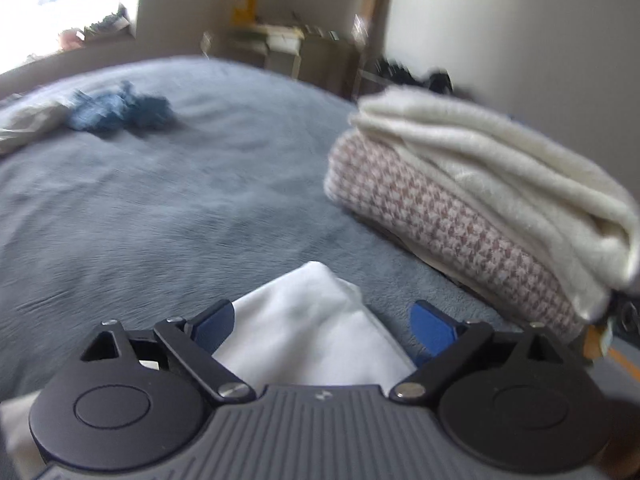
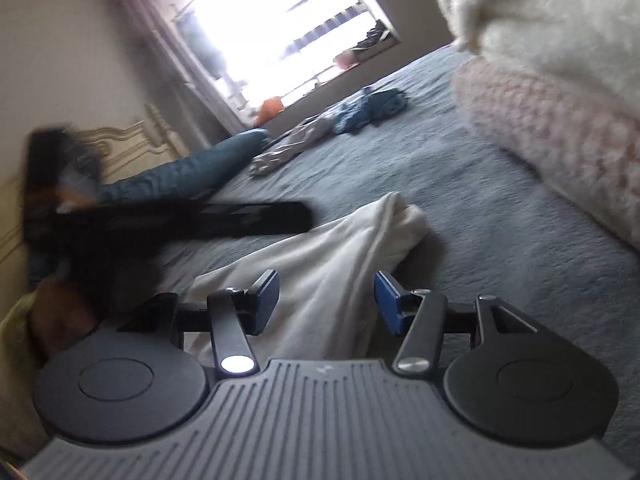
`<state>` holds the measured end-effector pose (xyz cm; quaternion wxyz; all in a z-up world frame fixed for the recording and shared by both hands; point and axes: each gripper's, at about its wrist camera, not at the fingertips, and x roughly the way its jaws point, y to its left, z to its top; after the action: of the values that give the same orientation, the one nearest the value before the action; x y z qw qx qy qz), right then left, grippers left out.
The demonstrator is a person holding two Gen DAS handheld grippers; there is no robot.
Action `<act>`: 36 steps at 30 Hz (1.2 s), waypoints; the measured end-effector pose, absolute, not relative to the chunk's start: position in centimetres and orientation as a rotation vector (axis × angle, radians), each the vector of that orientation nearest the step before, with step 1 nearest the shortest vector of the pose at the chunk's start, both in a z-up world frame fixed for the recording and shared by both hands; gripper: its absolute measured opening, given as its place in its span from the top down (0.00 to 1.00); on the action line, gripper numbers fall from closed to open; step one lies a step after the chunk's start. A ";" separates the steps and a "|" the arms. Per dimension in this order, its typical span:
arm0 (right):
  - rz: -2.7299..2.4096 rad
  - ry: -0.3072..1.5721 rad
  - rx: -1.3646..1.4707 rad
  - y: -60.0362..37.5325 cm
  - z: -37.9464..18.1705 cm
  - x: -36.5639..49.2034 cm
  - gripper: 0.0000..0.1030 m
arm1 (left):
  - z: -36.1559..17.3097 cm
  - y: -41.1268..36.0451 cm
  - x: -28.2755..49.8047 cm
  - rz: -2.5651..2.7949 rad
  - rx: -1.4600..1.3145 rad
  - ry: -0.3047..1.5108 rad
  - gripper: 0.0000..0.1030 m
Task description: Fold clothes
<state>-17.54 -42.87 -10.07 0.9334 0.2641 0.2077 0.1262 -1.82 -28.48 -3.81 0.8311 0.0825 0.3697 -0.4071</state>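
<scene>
A white cloth (image 1: 312,336) lies crumpled on the grey-blue bed cover (image 1: 160,208). My left gripper (image 1: 322,308) hovers over one corner of it with its blue pads (image 1: 216,322) spread wide, clear of the fabric. My right gripper (image 2: 326,278) stands about half open over the same white cloth (image 2: 340,240), which runs between the fingers untouched by the pads. At the right sits a folded stack, a cream knit (image 1: 500,160) on a pink houndstooth piece (image 1: 440,224). In the right wrist view this stack (image 2: 560,128) looms close at the upper right.
A crumpled blue garment (image 1: 120,108) and a pale patterned one (image 2: 292,144) lie far across the bed. A teal pillow (image 2: 180,172) rests by the cream headboard (image 2: 120,148). A blurred black shape (image 2: 160,216) crosses the left of the right wrist view. Shelves (image 1: 280,44) stand beyond the bed.
</scene>
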 end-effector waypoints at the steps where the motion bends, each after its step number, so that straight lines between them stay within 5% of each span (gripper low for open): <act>1: 0.280 0.421 0.522 -42.3 -9.9 -17.7 0.49 | -4.1 -29.1 -1.6 -0.865 0.192 0.800 0.14; 6: 0.321 0.392 0.371 -39.4 -9.0 -18.4 0.48 | -5.3 -30.7 -1.2 -0.858 0.302 0.826 0.29; 14: 0.324 0.365 0.289 -38.8 -8.5 -19.2 0.48 | -5.3 -29.2 -0.4 -0.808 0.250 0.809 0.67; 21: 0.190 0.314 0.496 -44.5 -8.2 -18.6 0.48 | -5.0 -28.4 0.1 -0.802 0.223 0.801 0.77; 28: 0.110 0.388 0.397 -44.1 -8.7 -14.8 0.55 | -4.6 -27.6 -0.4 -0.820 0.206 0.767 0.81; 36: 0.151 0.374 0.328 -44.7 -9.7 -13.3 0.93 | -4.5 -27.1 0.0 -0.826 0.175 0.770 0.82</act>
<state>-13.26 -44.67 -9.65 0.9664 0.1623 0.1849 0.0748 -0.02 -27.05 -4.54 0.8413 0.0829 0.3642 -0.3908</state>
